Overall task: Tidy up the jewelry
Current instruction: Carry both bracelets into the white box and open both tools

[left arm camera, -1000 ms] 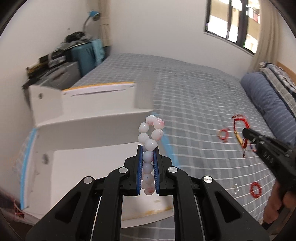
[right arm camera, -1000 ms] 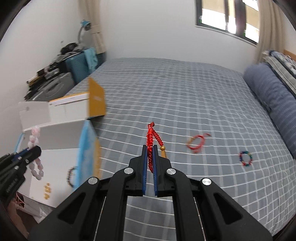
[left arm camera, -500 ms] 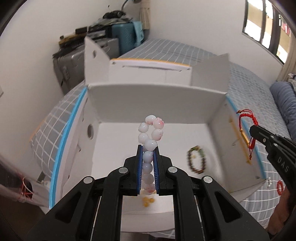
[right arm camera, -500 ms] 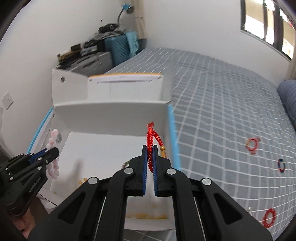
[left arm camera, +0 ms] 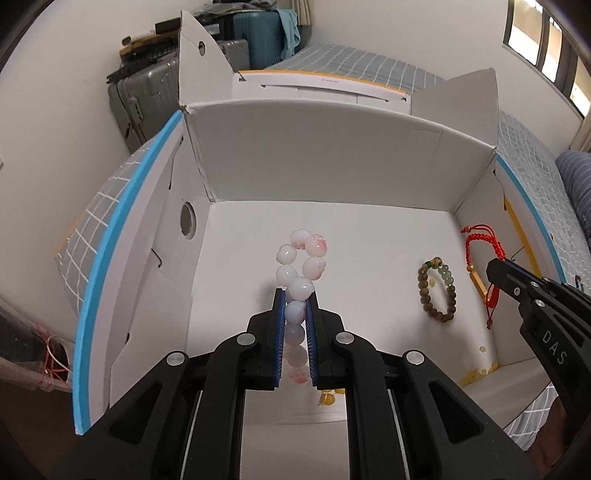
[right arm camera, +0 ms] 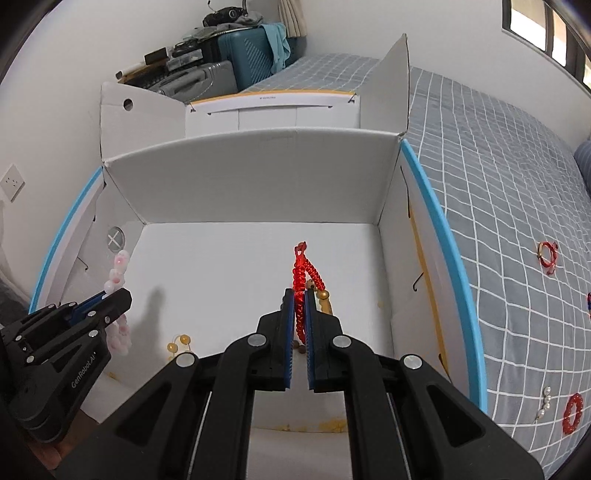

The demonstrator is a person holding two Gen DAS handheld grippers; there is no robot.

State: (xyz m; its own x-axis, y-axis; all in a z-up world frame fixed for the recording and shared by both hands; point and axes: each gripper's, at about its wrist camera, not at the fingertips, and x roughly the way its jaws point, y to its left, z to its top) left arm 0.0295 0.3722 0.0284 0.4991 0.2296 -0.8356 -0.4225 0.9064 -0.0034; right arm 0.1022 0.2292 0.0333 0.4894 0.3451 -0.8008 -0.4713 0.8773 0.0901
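A white cardboard box (left arm camera: 332,155) (right arm camera: 251,177) with blue-edged flaps stands open on the bed. My left gripper (left arm camera: 295,295) is shut on a pink-and-white bead bracelet (left arm camera: 303,258) and hangs over the box's floor; the right wrist view shows this gripper (right arm camera: 122,295) at the left, with the beads (right arm camera: 117,275) in it. My right gripper (right arm camera: 300,295) is shut on a red braided cord bracelet (right arm camera: 304,269) with a gold bead, also over the box. The left wrist view has it (left arm camera: 493,267) at the right with the cord (left arm camera: 480,236). A brown-and-green bead bracelet (left arm camera: 437,291) lies on the box floor.
Small yellow beads (right arm camera: 177,343) lie on the box floor. On the grey checked bedspread (right arm camera: 517,221) to the right lie a red cord bracelet (right arm camera: 546,253), a red ring bracelet (right arm camera: 572,408) and a pearl piece (right arm camera: 543,404). Suitcases (left arm camera: 258,33) stand behind the box.
Both grippers swung left from over the bedspread to above the open box and came lower, each still holding its bracelet. The box now fills both views.
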